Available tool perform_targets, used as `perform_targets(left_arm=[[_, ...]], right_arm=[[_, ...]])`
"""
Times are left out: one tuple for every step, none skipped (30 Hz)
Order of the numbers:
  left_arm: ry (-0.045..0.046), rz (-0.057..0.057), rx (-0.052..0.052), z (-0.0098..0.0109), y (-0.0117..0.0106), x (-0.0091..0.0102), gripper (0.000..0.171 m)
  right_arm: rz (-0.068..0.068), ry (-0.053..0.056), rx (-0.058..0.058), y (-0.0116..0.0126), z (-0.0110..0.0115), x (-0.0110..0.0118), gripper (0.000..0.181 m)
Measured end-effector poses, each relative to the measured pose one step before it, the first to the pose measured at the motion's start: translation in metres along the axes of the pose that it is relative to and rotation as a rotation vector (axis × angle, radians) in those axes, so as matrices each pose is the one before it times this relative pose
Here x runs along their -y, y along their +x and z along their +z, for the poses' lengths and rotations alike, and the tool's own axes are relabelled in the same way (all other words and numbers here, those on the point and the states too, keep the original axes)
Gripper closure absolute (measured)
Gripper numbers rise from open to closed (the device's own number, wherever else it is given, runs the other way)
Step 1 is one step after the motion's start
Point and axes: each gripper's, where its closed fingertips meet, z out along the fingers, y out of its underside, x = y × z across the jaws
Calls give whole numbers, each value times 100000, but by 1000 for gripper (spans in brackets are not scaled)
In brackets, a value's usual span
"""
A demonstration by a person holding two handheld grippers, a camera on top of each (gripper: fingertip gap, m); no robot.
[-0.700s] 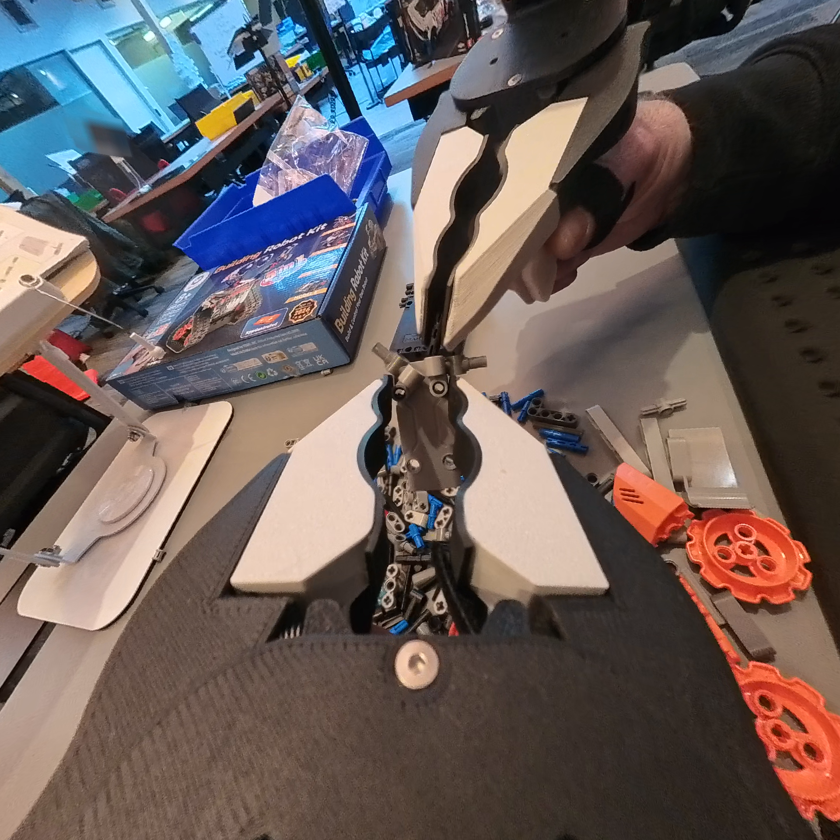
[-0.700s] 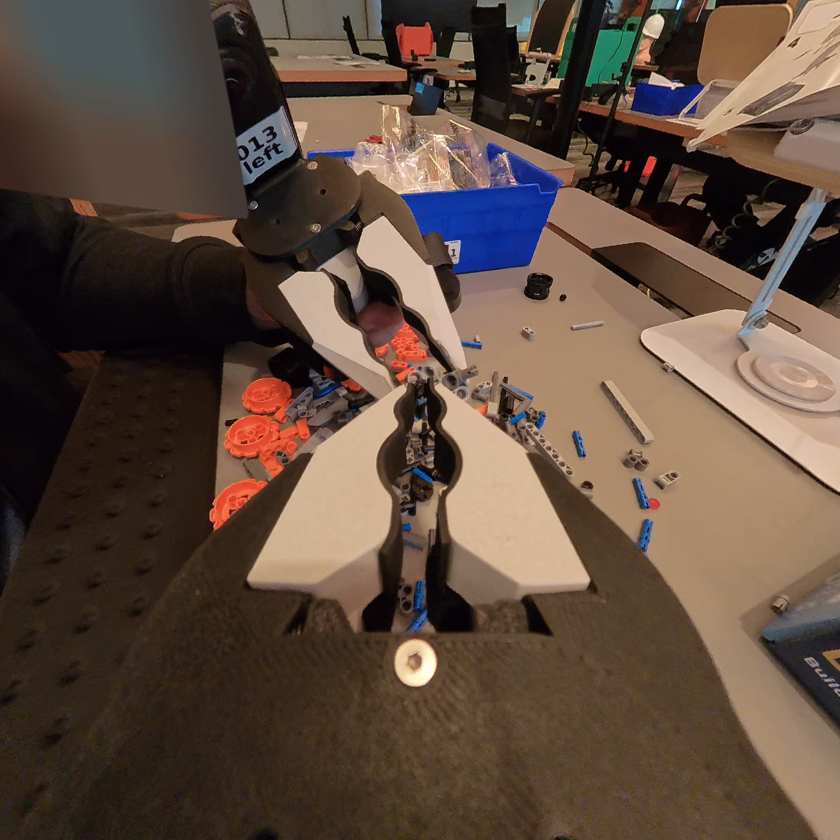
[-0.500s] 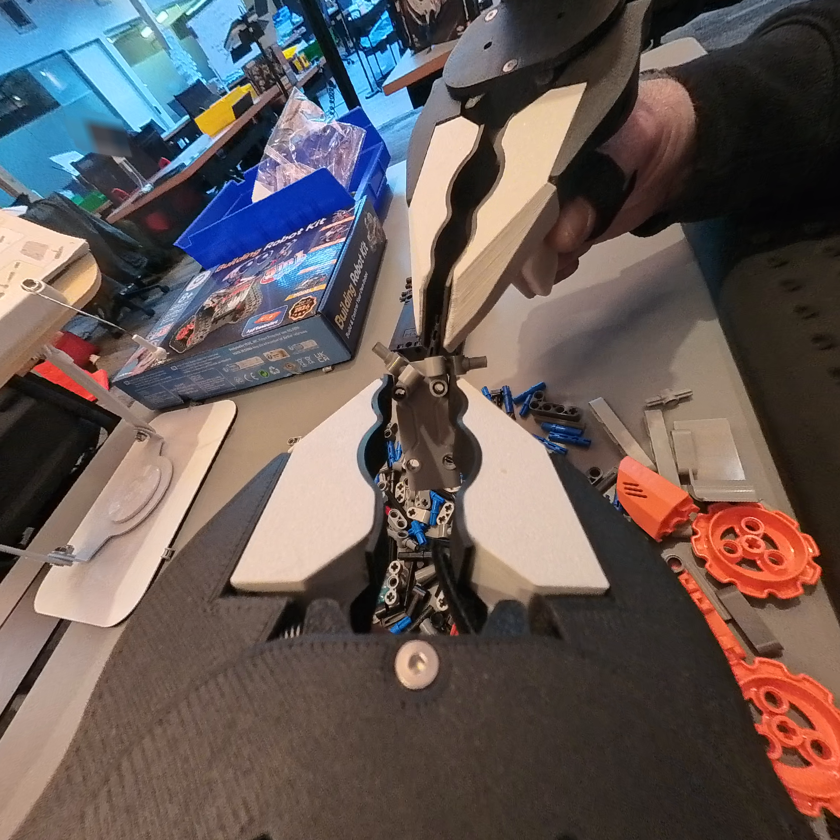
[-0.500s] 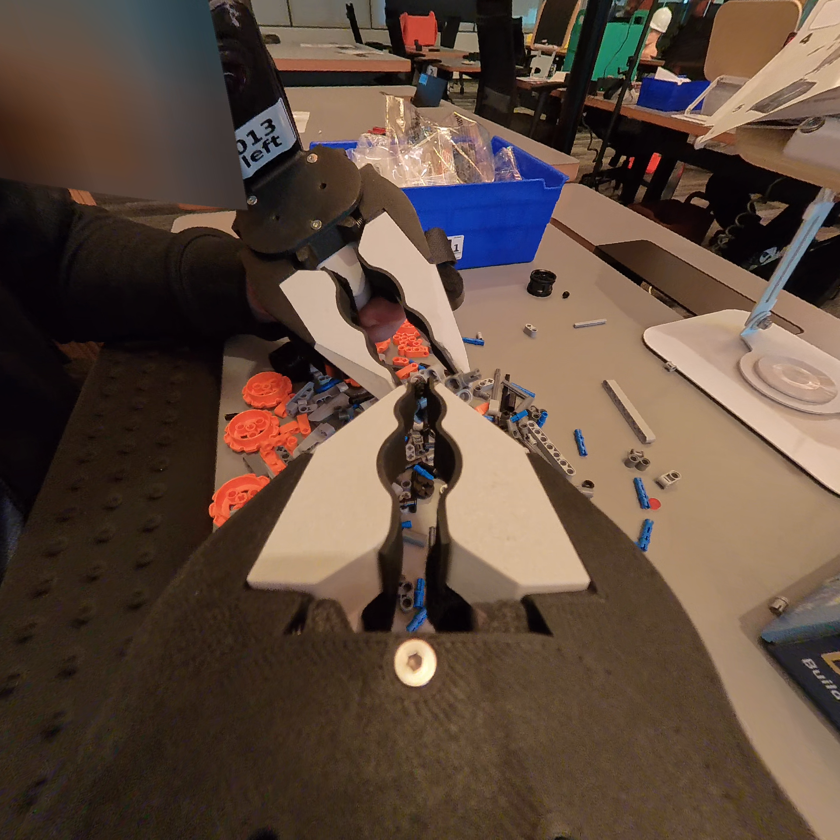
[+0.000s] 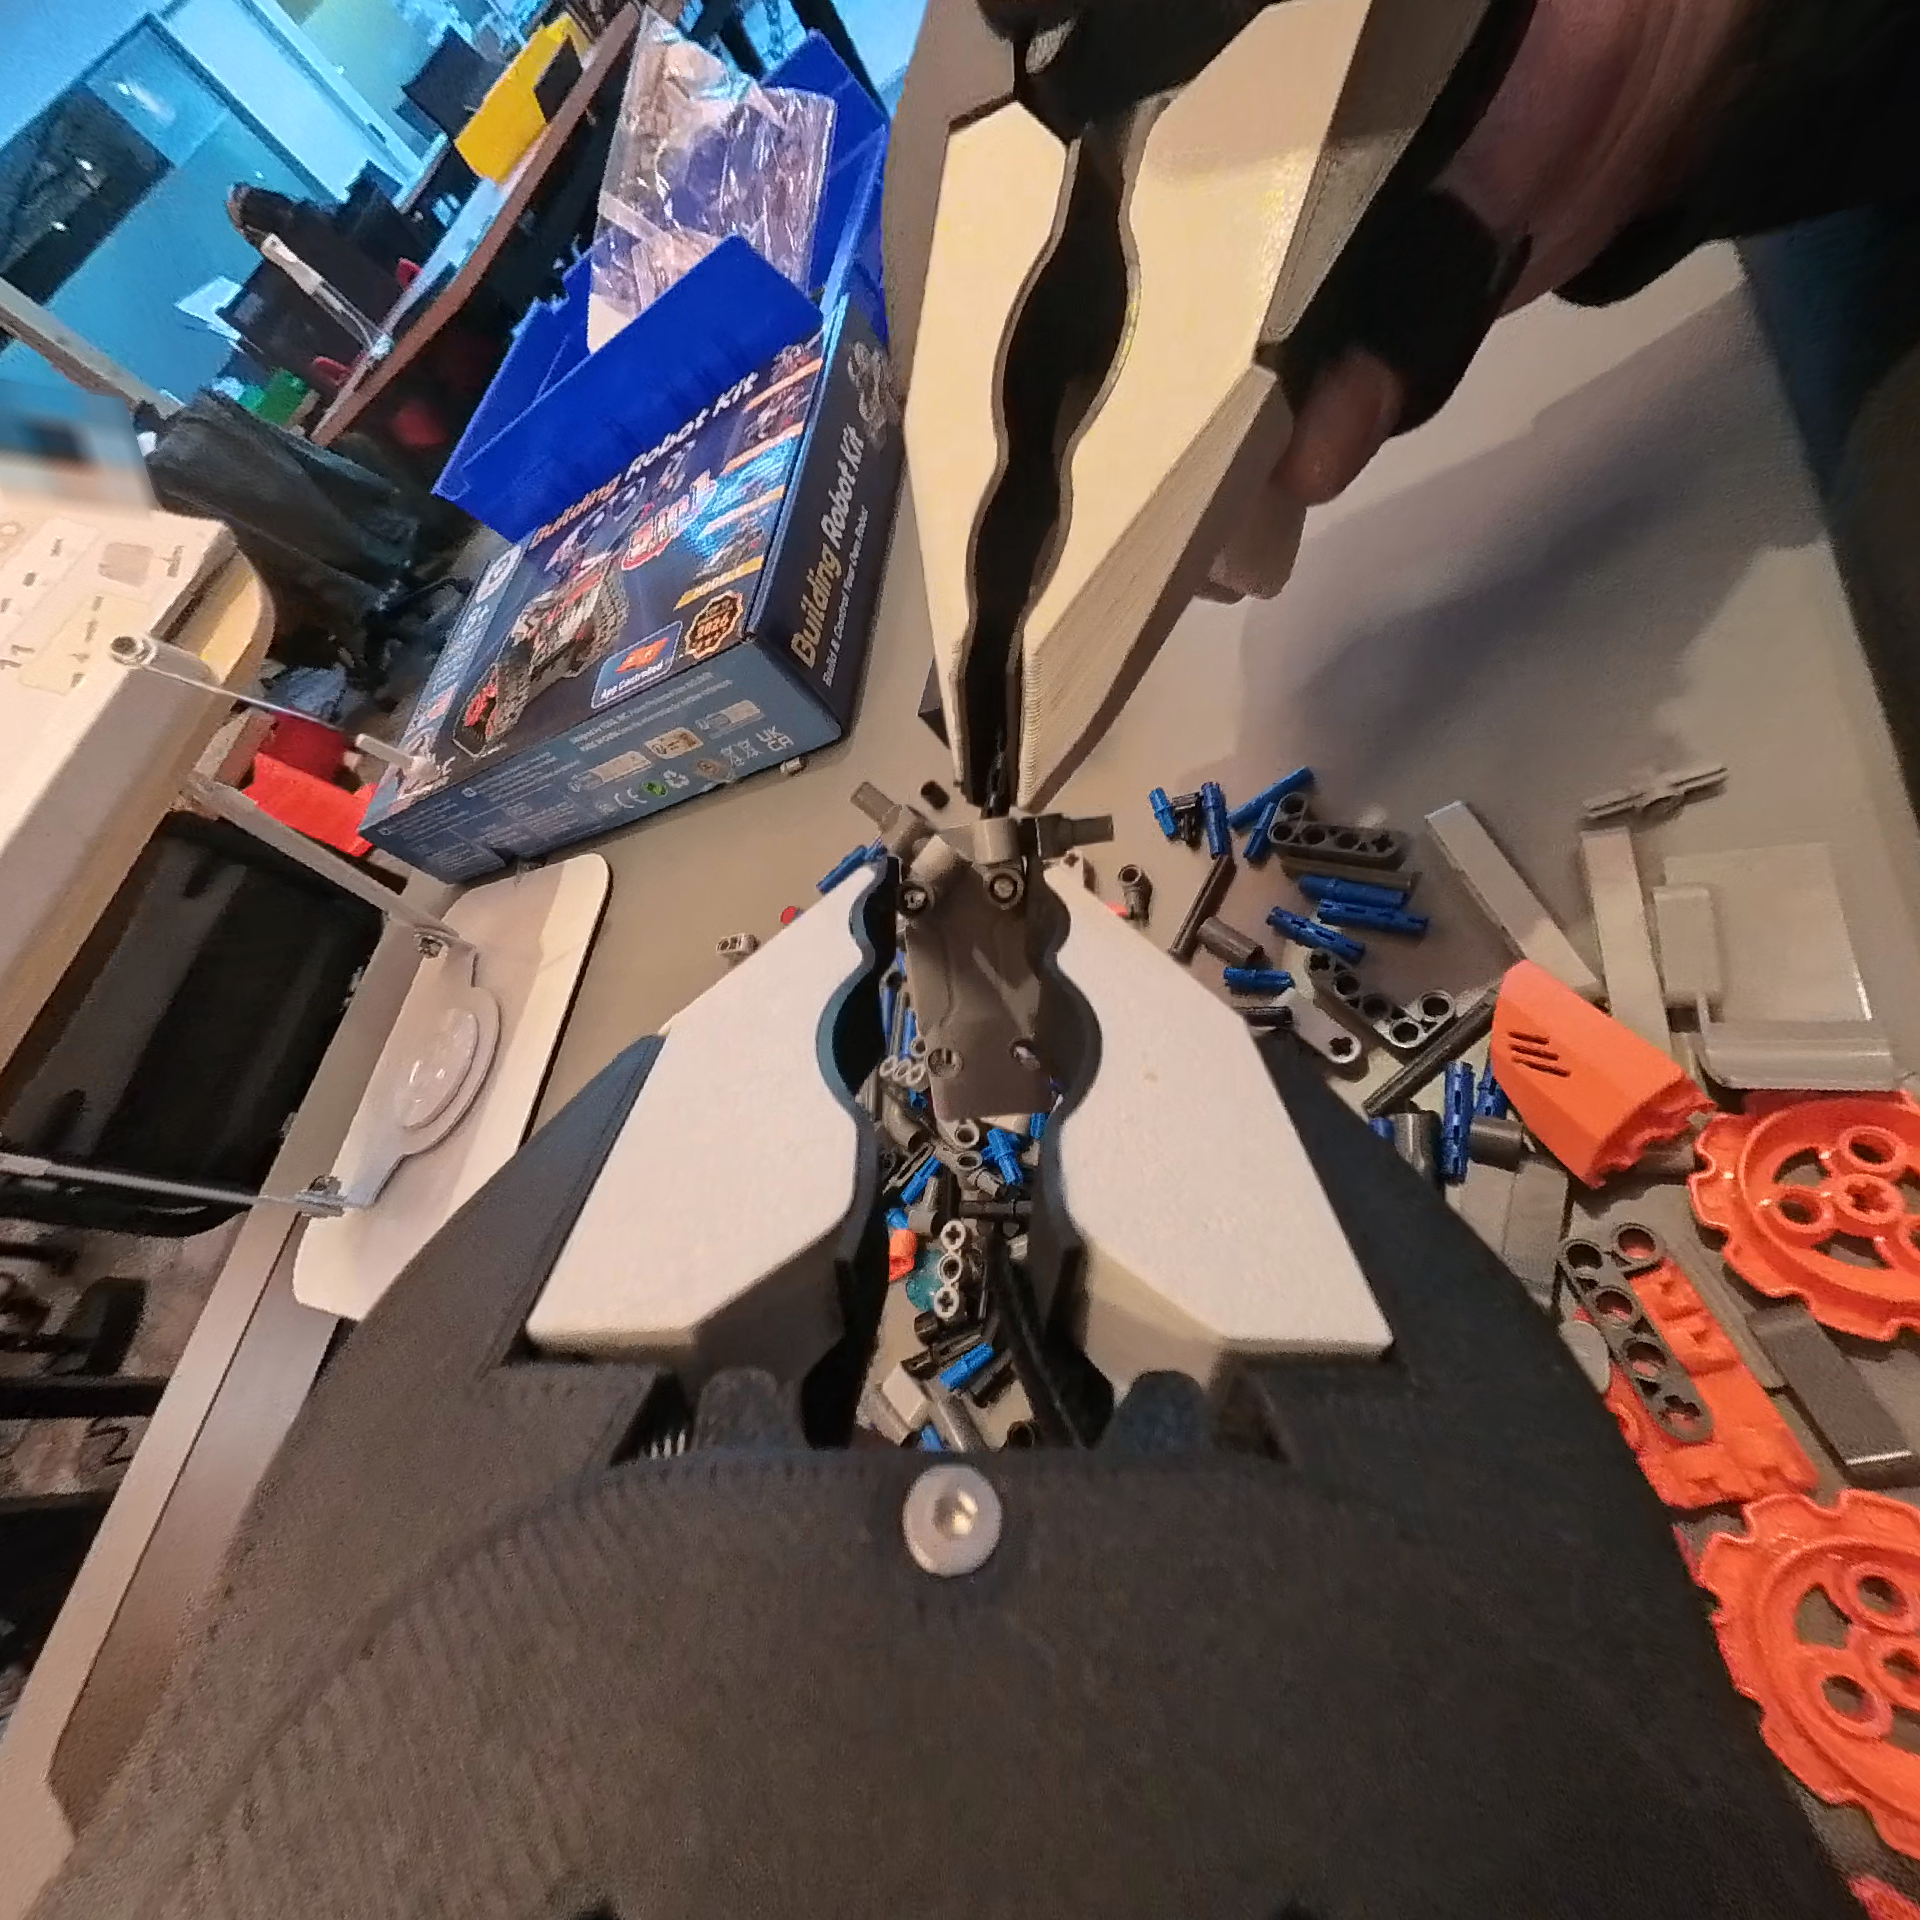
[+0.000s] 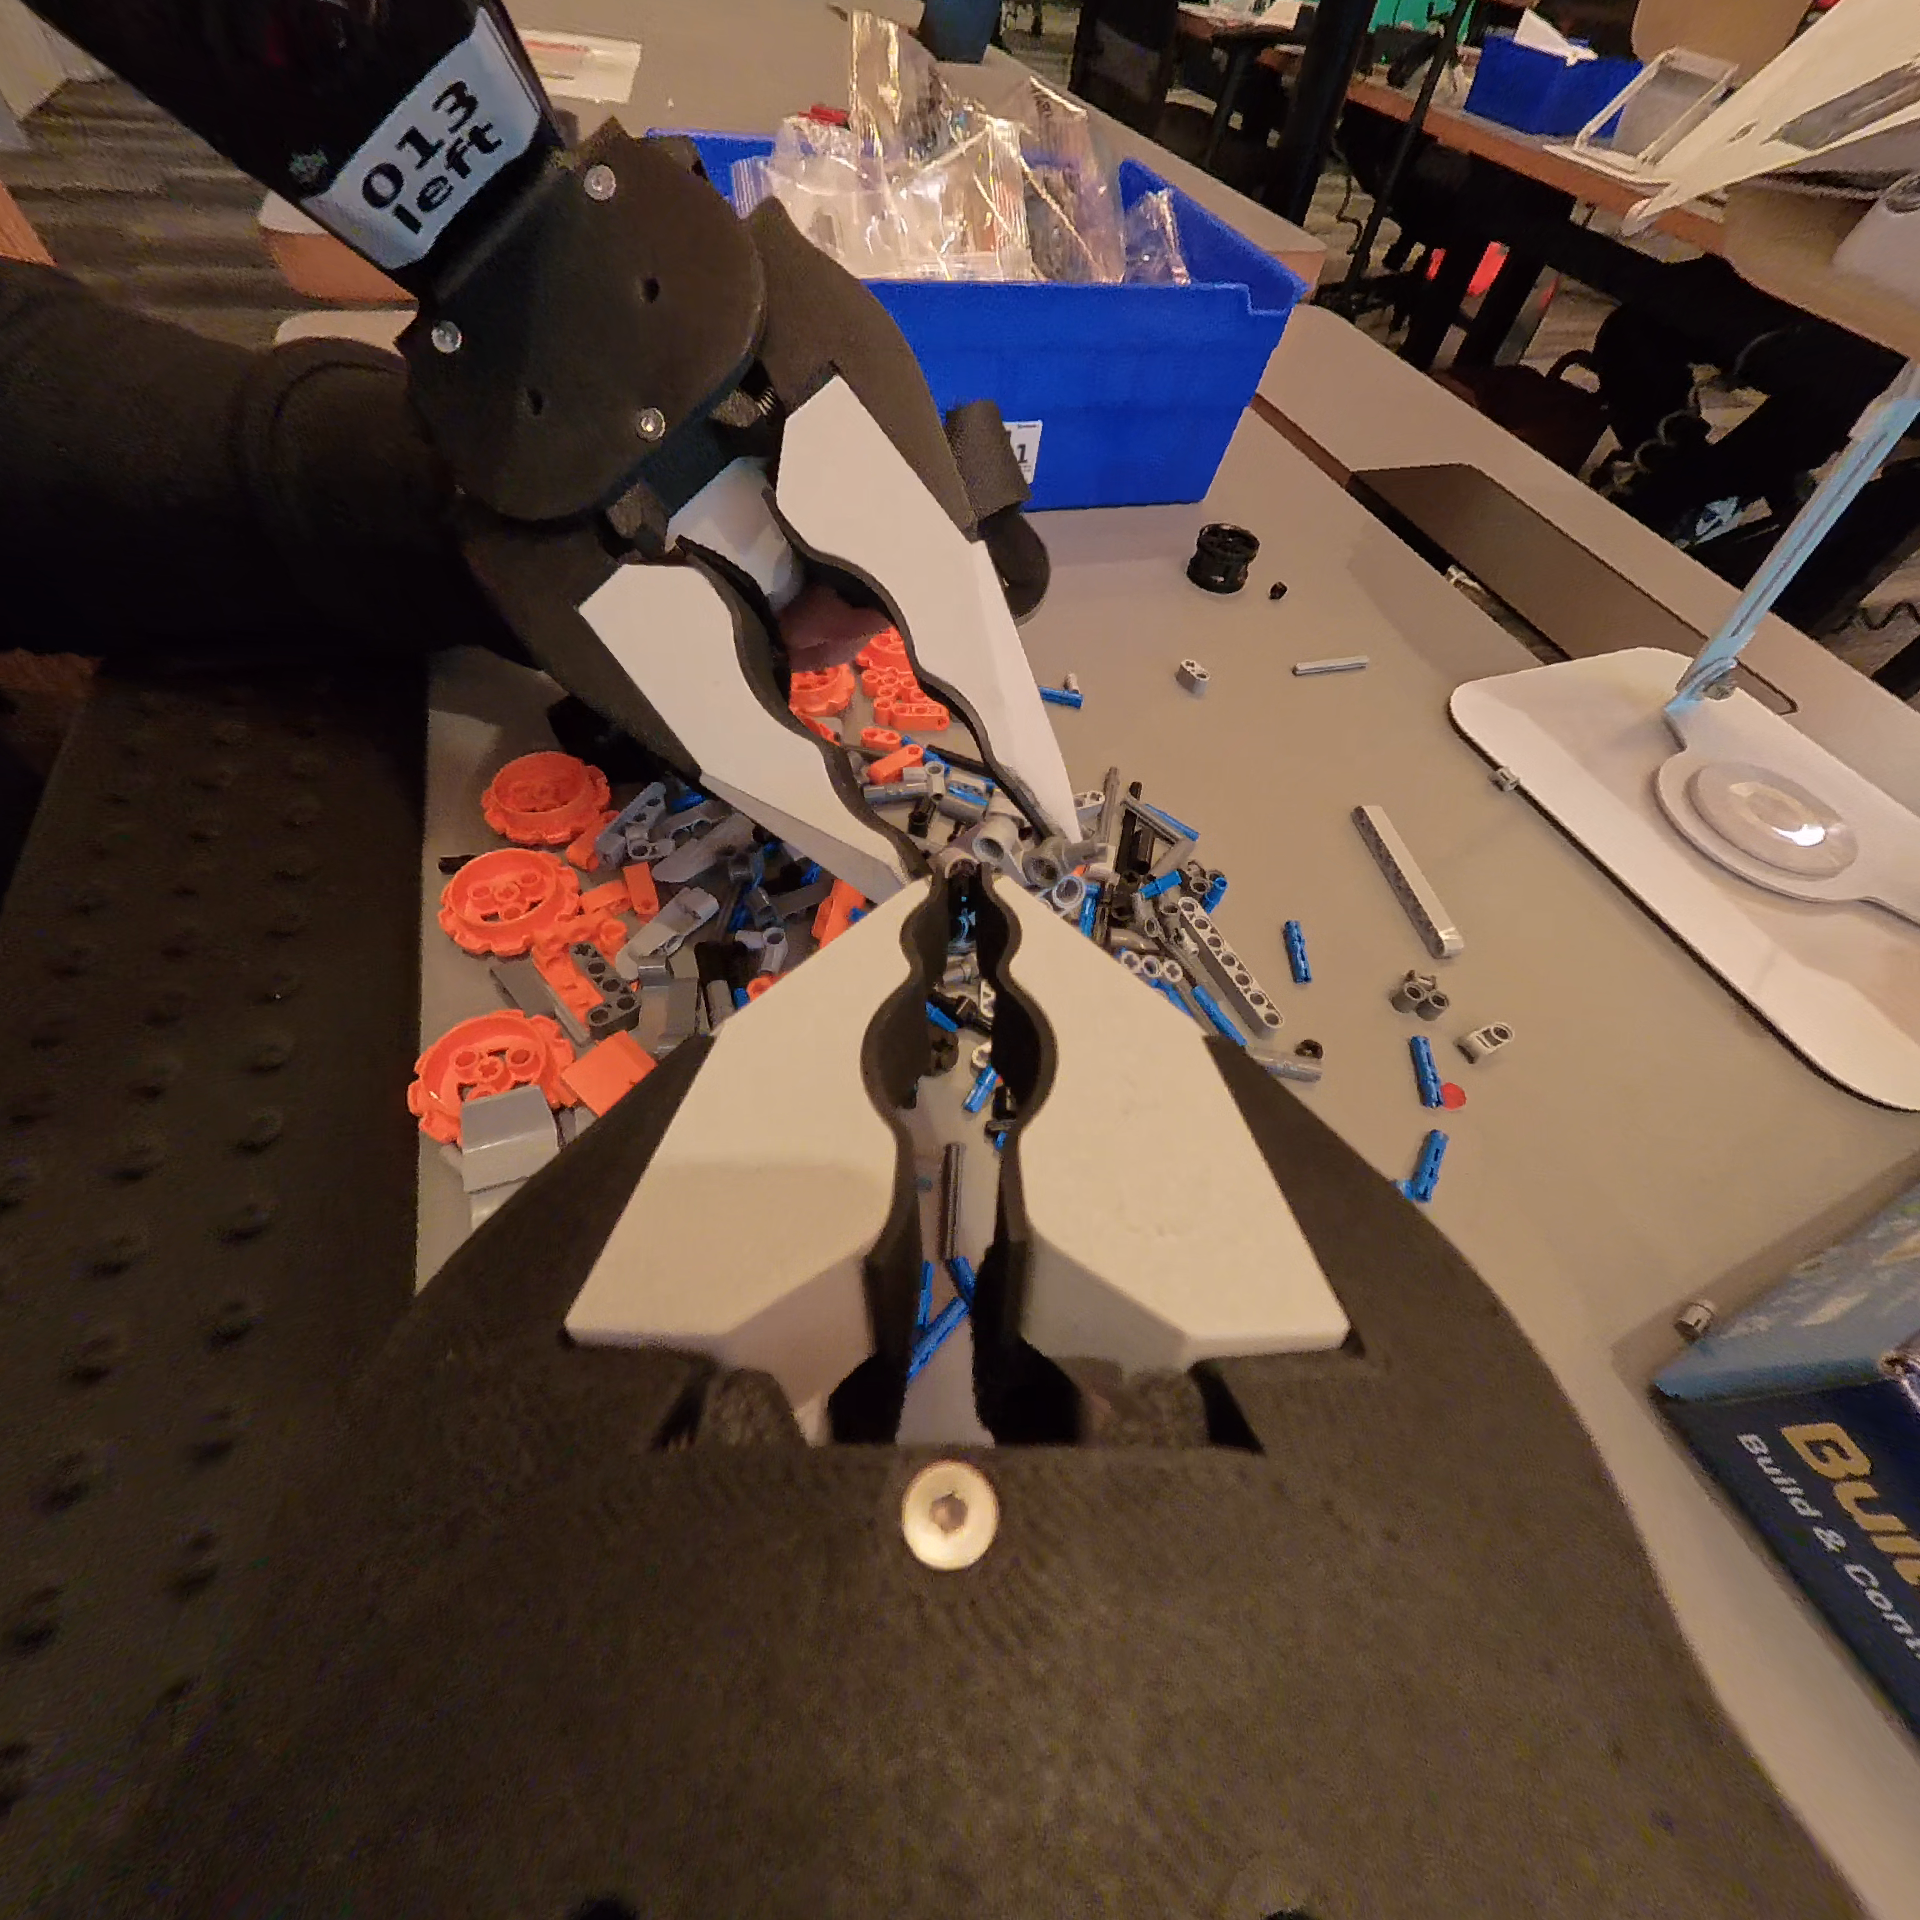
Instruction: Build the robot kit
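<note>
My left gripper [image 5: 971, 883] is shut on a grey assembly of building-kit parts [image 5: 977, 987] with grey connectors and pins at its top, held above a pile of small parts. My right gripper [image 5: 992, 779] comes down from above, its tips touching the assembly's top, shut on a small black part. In the right wrist view my right gripper [image 6: 961, 883] meets the left gripper [image 6: 992, 847] tip to tip at the grey connectors [image 6: 1003, 831]. The black part is mostly hidden between the fingers.
A pile of grey, blue and black parts [image 6: 1143, 914] and orange gears [image 5: 1849, 1205] lies on the grey table. A dark blue kit box [image 5: 665, 582], a blue bin of bags [image 6: 1091, 364], a white stand base [image 6: 1714, 831] and a black dimpled mat [image 6: 208, 1039] surround it. Only a small space, under 4 cm, lies between the two pairs of fingers. From the left gripper's tips to the white stand base [image 6: 1714, 831] is close to 30 centimeters. It turns up in the left wrist view [image 5: 472, 1067] as well.
Both grippers stay shut and tip to tip. They have drawn closer together, and the right gripper looms larger and steeper in the left wrist view.
</note>
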Motion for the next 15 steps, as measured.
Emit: perform_targets(left_arm=[[-790, 944, 340, 45, 55, -68, 150], [-625, 953, 101, 18, 66, -39, 150], [-428, 364, -23, 19, 60, -24, 150], [-63, 23, 48, 29, 38, 4, 150], [-41, 239, -93, 22, 78, -12, 150], [-210, 666, 56, 21, 66, 0, 151], [-372, 809, 106, 28, 86, 19, 151], [-781, 879, 136, 52, 81, -29, 151], [-1075, 714, 143, 69, 52, -89, 151], [-1055, 894, 3, 83, 89, -123, 151], [-966, 624, 34, 81, 75, -123, 150], [-812, 301, -155, 73, 92, -95, 150], [-619, 562, -92, 53, 87, -40, 151], [-455, 745, 99, 45, 67, 3, 151], [-588, 738, 166, 26, 37, -24, 151]], right_arm=[[313, -434, 558, -19, 14, -127, 179], [27, -376, 561, -61, 9, -94, 179], [-80, -110, 481, -54, 22, -36, 179], [258, 28, 527, -31, 17, -39, 179], [346, -95, 811, -57, -1, -61, 179], [43, -97, 694, -55, -8, -50, 179], [-300, -478, 533, -66, -15, -69, 179], [-473, -1137, 156, -2, 1, -124, 179], [-359, -1217, 47, 9, 49, -154, 179], [-304, -1294, -57, -12, 71, -159, 179], [-593, -1531, -219, -5, 51, -188, 179], [-586, -1400, -121, -10, 36, -135, 179], [-554, -1159, 136, -35, 1, -114, 179], [-253, -822, 311, -43, -5, -86, 179], [16, -752, 361, -19, 0, -81, 179]])
